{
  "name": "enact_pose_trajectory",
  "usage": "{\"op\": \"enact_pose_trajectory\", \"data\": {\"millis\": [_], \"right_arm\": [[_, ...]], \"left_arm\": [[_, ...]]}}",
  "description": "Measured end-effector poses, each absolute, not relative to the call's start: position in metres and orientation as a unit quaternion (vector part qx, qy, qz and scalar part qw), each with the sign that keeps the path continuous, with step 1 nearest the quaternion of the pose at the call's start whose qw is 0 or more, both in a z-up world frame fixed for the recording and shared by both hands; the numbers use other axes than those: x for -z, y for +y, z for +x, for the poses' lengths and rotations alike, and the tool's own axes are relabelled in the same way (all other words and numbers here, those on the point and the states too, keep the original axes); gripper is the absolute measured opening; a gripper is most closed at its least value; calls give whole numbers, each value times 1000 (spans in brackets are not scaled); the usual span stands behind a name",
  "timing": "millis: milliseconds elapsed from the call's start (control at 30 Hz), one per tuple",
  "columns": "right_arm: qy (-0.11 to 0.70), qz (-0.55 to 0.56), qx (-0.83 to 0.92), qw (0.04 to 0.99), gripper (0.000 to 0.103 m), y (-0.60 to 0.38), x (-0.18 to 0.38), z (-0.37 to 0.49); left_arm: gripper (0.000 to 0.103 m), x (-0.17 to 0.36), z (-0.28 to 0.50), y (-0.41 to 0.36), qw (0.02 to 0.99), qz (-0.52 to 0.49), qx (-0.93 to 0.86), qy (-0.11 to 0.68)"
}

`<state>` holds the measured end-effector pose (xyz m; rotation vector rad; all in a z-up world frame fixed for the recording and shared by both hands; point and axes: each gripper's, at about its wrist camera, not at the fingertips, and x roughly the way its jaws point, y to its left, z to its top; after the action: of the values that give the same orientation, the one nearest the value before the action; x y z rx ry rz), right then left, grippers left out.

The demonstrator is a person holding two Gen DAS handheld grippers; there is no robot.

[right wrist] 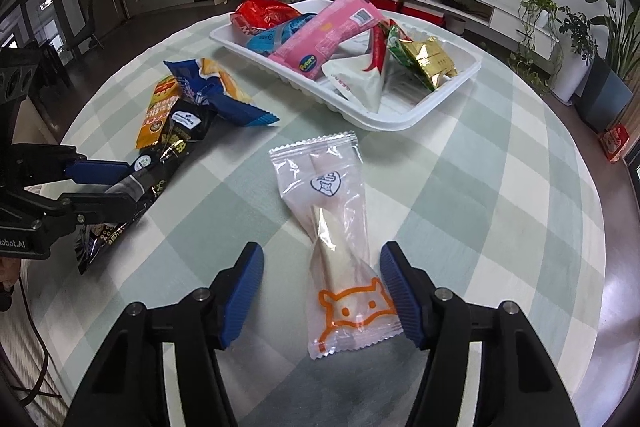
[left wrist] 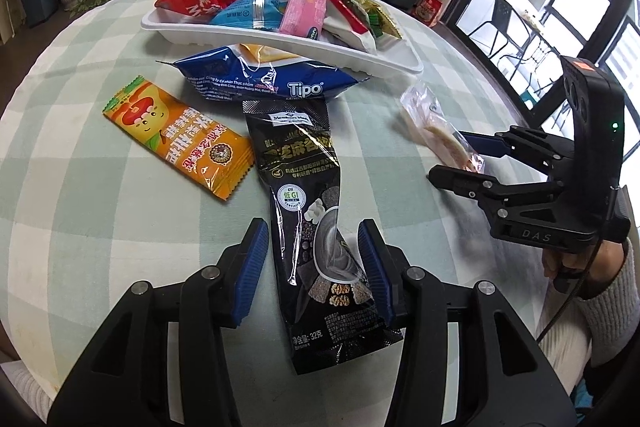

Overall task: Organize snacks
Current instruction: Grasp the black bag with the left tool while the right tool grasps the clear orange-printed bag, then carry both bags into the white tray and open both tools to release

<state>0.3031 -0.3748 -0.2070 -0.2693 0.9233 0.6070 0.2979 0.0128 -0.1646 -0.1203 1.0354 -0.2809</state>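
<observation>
Snacks lying loose near white plastic tray (right wrist: pixel 400 121): clear crinkly pouch (right wrist: pixel 340 247) looking light, slippery; right gripper (right wrist: pixel 322 297) straddling it unclenched, pinching mid-body advisable.

Bright daylight from windows (left wrist: pixel 576 7); soft shadows, wrapper glare, heavy fisheye warp, dark vignette corners.

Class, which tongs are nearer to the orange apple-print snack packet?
Left. The left tongs straddle the black sachet lying right beside the orange packet; the right tongs sit farther off, around the clear packet.
</observation>
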Motion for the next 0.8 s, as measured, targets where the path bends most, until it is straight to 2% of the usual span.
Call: {"op": "enact_pose_trajectory", "data": {"millis": [133, 200, 367, 800], "right_arm": [[434, -125, -285, 846, 46, -372, 207, 299], [434, -118, -282, 847, 41, -372, 206, 299], [437, -101, -282, 848, 40, -375, 206, 299], [453, -18, -301, 839, 39, -387, 205, 286]], "left_arm": [[43, 165, 298, 14, 860, -59, 137, 489], [31, 166, 297, 16, 861, -59, 132, 488], [27, 167, 296, 22, 860, -77, 139, 486], [25, 165, 285, 23, 849, -106, 162, 491]]}}
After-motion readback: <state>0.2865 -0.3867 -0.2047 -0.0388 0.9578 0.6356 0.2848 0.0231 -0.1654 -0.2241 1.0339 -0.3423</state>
